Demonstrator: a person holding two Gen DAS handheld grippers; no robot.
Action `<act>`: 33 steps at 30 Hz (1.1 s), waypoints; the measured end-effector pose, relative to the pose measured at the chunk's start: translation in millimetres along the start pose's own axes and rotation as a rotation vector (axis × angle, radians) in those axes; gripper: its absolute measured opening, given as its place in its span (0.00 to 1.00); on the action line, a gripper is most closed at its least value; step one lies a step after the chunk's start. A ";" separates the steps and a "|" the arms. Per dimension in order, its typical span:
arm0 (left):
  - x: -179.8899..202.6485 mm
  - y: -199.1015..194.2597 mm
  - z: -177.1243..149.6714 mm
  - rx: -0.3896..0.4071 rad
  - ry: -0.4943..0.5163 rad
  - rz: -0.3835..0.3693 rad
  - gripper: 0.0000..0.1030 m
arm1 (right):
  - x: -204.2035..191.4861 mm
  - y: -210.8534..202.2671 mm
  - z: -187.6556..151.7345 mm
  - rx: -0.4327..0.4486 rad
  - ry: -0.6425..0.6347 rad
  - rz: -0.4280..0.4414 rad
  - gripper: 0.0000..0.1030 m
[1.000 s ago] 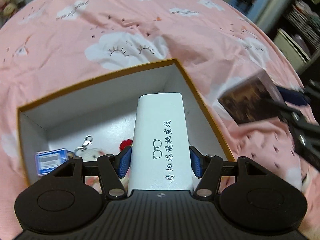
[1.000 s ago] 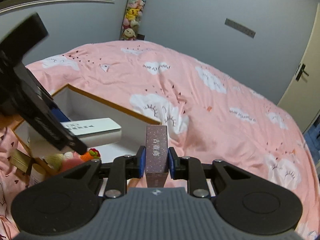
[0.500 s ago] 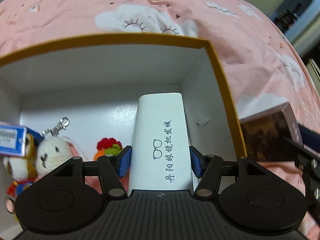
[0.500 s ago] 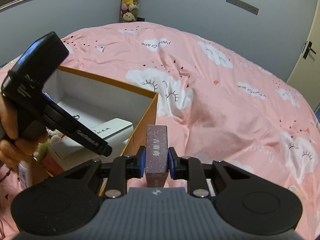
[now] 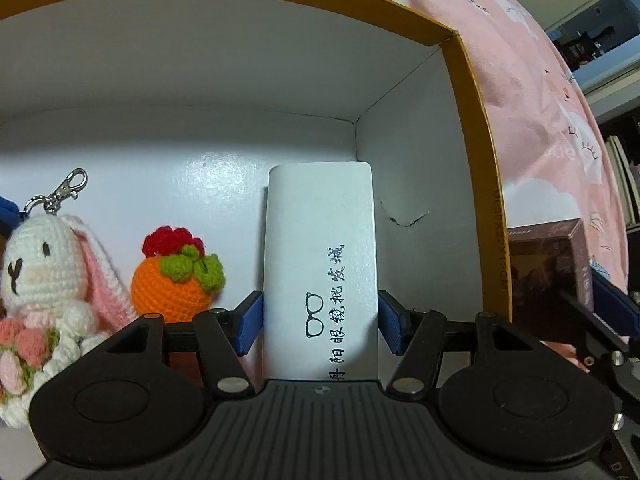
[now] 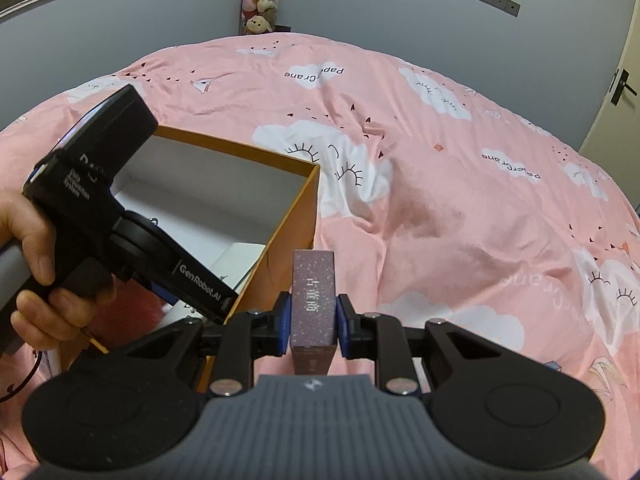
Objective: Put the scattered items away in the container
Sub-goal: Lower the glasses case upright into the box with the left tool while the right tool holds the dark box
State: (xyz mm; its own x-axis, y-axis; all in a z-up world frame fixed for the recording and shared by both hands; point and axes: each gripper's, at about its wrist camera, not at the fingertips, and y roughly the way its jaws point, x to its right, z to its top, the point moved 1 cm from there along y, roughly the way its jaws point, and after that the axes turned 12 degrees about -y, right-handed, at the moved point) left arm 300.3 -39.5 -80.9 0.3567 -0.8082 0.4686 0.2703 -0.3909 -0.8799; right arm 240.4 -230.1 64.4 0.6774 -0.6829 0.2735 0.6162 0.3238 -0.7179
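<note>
Left wrist view: a smooth white case [image 5: 320,264] is squeezed by wide-set fingers [image 5: 250,322] inside the cardboard box [image 5: 476,184]; a slim speckled box [image 6: 313,300] is pinched by the right fingers [image 6: 282,326].

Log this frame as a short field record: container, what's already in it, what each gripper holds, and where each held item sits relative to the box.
container: open orange box, white inside, on pink bedding
contents: crochet bunny, crochet orange
left gripper: jaws shut on white glasses case, low inside the box by its right wall
right gripper: jaws shut on purple carton, outside the box, beside its right wall
</note>
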 end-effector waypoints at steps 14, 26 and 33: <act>-18.3 -12.4 1.2 -0.042 -0.017 -0.063 0.70 | -4.2 -1.6 -0.9 -0.010 -0.012 -0.010 0.24; -22.5 -12.8 -0.2 -0.068 0.003 -0.063 0.53 | -6.9 -4.8 0.1 -0.007 -0.017 -0.017 0.24; -13.0 -5.1 -3.3 -0.083 0.030 -0.072 0.55 | -9.2 -7.1 1.0 -0.010 -0.028 -0.020 0.24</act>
State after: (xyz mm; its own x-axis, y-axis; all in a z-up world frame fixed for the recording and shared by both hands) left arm 291.4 -28.5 -82.7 0.3115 -0.7891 0.5295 0.2188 -0.4827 -0.8480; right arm 230.2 -225.4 67.6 0.6761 -0.6704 0.3057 0.6259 0.3036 -0.7184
